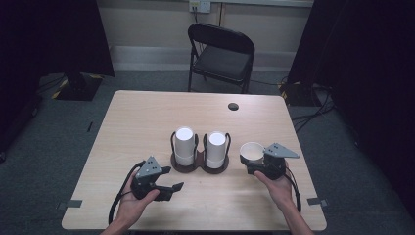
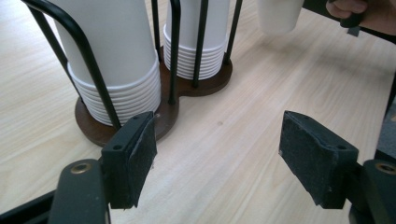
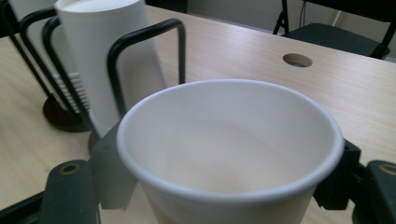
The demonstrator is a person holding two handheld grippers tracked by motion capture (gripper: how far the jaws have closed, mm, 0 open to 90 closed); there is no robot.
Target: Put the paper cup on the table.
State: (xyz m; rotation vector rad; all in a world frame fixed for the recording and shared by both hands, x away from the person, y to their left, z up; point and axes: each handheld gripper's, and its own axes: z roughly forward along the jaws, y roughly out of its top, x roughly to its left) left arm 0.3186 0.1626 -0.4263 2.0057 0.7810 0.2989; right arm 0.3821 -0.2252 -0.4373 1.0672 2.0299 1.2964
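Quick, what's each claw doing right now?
Left claw: open, holding nothing.
Right claw: shut on the paper cup, mouth up.

A white paper cup (image 1: 251, 152), upright with its mouth open, sits right of the cup rack (image 1: 200, 165).

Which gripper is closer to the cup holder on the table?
Left. The left gripper sits open just in front of the cup holder; the right gripper, holding a paper cup, is off to its side.
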